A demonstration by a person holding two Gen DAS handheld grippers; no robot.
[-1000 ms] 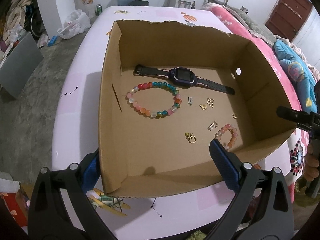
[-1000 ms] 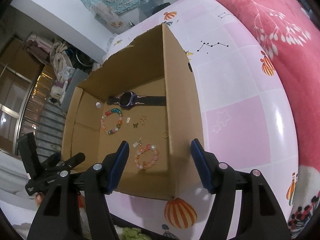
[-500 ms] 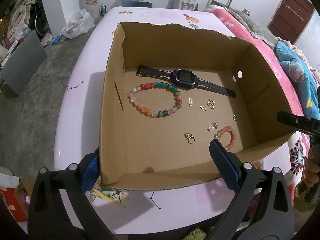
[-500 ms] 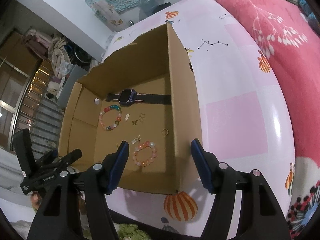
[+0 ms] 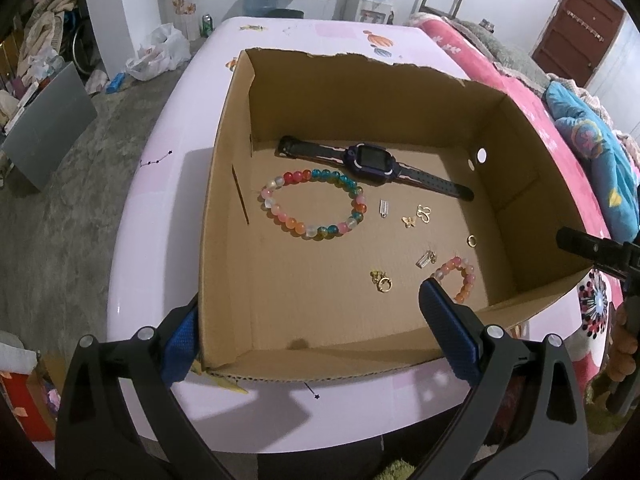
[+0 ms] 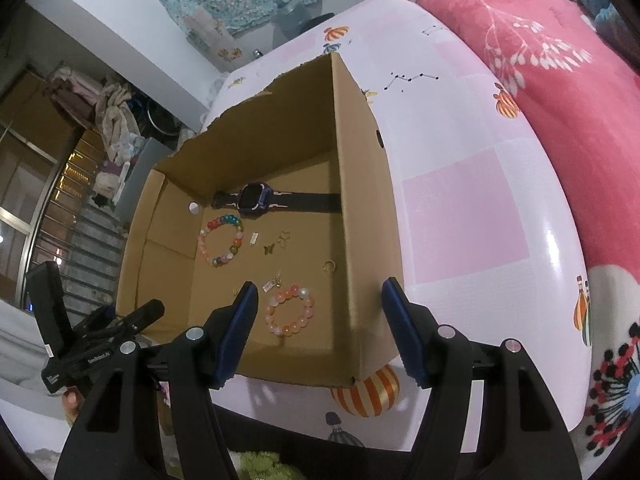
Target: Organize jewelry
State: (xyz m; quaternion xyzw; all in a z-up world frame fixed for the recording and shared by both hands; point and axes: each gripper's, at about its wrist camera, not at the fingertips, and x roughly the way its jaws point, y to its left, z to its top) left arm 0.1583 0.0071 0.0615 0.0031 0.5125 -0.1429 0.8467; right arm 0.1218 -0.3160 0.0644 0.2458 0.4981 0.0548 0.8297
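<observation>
Grey concrete floor (image 5: 48,216), brown door (image 5: 578,28), white walls (image 5: 124,8).

Matt brown corrugated cardboard box (image 5: 224,216), far rim torn ragged. Glossy glass-like beads on large bracelet (image 5: 316,204) and small bracelet (image 6: 290,310), some translucent. Watch (image 5: 372,160): shiny dark screen, matt rubbery strap. Charms (image 5: 416,218) and ring (image 5: 472,241) in bright gold-tone metal. Table (image 6: 460,208) under smooth, glossy printed plastic cover, catching highlights. Blanket (image 6: 560,60) plush pink fleece. Left gripper (image 5: 316,344) and right gripper (image 6: 316,328): matt black plastic arms, textured blue pads. Floor (image 5: 60,208) rough grey concrete.
</observation>
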